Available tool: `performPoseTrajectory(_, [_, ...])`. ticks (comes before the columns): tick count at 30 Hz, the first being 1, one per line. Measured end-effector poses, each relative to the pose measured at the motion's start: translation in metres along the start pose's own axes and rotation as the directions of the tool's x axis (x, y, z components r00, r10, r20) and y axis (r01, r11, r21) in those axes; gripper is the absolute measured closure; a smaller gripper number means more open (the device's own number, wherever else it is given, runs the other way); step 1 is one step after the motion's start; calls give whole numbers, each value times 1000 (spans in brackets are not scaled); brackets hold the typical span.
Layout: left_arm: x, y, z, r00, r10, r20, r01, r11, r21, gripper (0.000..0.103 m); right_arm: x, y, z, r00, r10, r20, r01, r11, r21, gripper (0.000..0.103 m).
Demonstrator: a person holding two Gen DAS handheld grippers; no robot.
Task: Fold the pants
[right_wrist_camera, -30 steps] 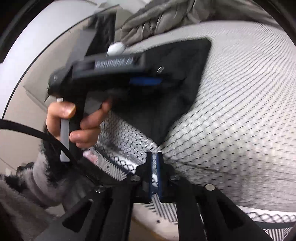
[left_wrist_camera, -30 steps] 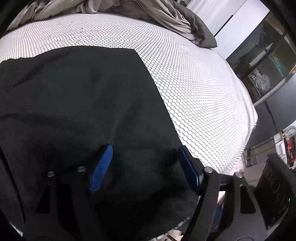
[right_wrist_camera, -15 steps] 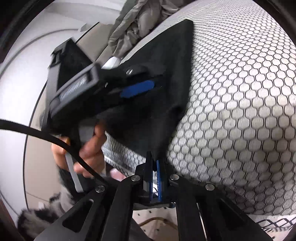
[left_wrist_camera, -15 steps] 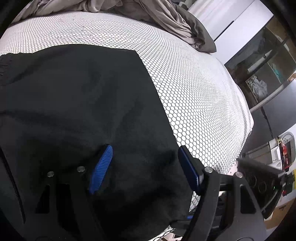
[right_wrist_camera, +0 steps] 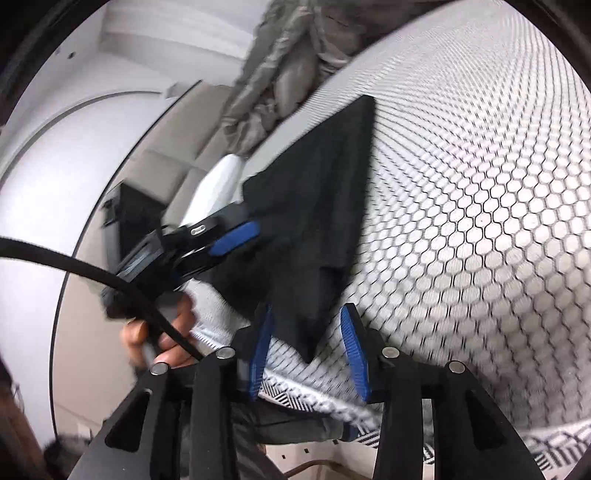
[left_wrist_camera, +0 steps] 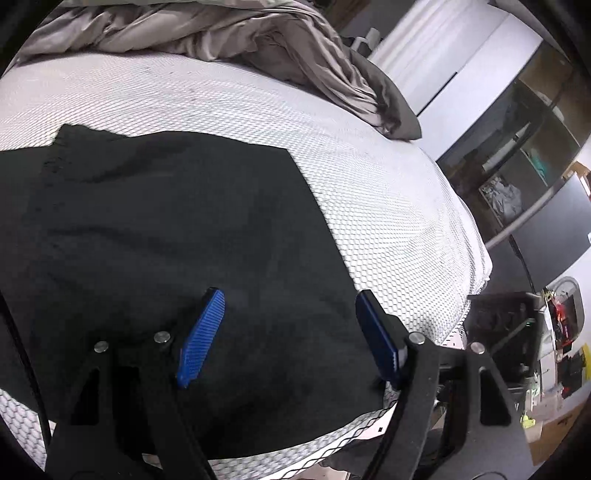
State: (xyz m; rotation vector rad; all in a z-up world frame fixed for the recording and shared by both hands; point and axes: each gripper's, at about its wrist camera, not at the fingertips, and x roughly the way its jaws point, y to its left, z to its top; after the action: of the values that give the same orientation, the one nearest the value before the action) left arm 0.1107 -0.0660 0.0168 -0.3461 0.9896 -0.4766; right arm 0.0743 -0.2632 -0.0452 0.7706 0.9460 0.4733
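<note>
The black pants (left_wrist_camera: 177, 229) lie flat on a bed with a white honeycomb-patterned cover (left_wrist_camera: 388, 206). My left gripper (left_wrist_camera: 291, 325) is open, its blue pads spread just above the near part of the pants. In the right wrist view the pants (right_wrist_camera: 325, 206) show as a dark wedge with a corner pointing at me. My right gripper (right_wrist_camera: 308, 332) is open, with that corner lying between its pads. The left gripper (right_wrist_camera: 236, 236) also shows there, held in a hand over the pants' left edge.
A crumpled grey duvet (left_wrist_camera: 229, 33) lies at the far end of the bed. The bed's near edge (left_wrist_camera: 332, 439) runs under my left gripper. Shelves and dark furniture (left_wrist_camera: 524, 177) stand to the right of the bed. A black cable (right_wrist_camera: 92, 273) crosses the right wrist view.
My right gripper was shut at the pants' corner and has opened, the corner now loose between its pads. The left gripper has pulled back a little and stays open.
</note>
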Motion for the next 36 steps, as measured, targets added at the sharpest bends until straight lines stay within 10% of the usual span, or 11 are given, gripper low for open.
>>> performPoseTrajectory(2, [-8, 16, 2, 1000, 22, 16, -21, 999, -28, 32, 21, -3, 4, 996, -11, -84, 12, 1000, 5, 98])
performPoseTrajectory(6, [-35, 56, 6, 997, 37, 73, -31, 996, -84, 32, 30, 1, -5, 989, -36, -146, 32, 999, -30, 96])
performPoseTrajectory(10, [-59, 87, 3, 988, 83, 130, -73, 994, -85, 29, -15, 5, 3, 995, -77, 63, 79, 996, -43, 63])
performPoseTrajectory(14, [-52, 94, -6, 987, 128, 93, -128, 992, -4, 29, -12, 8, 19, 985, -116, 129, 121, 992, -32, 54])
performPoseTrajectory(18, [-41, 87, -14, 983, 161, 89, -169, 982, 87, 28, 15, 5, 42, 995, -49, 85, 43, 997, 70, 54])
performPoseTrajectory(23, [-46, 86, -24, 985, 150, 86, -158, 983, 98, 28, 50, 3, 57, 996, -75, 42, 70, 992, 104, 95])
performPoseTrajectory(32, [-61, 86, -31, 981, 155, 120, -168, 980, 104, 28, 50, -1, 85, 962, -250, 107, 246, 968, 49, 79])
performPoseTrajectory(36, [-65, 64, -32, 966, 180, 188, -215, 959, 185, 28, 25, 45, 61, 901, -325, 289, 365, 926, -99, 79])
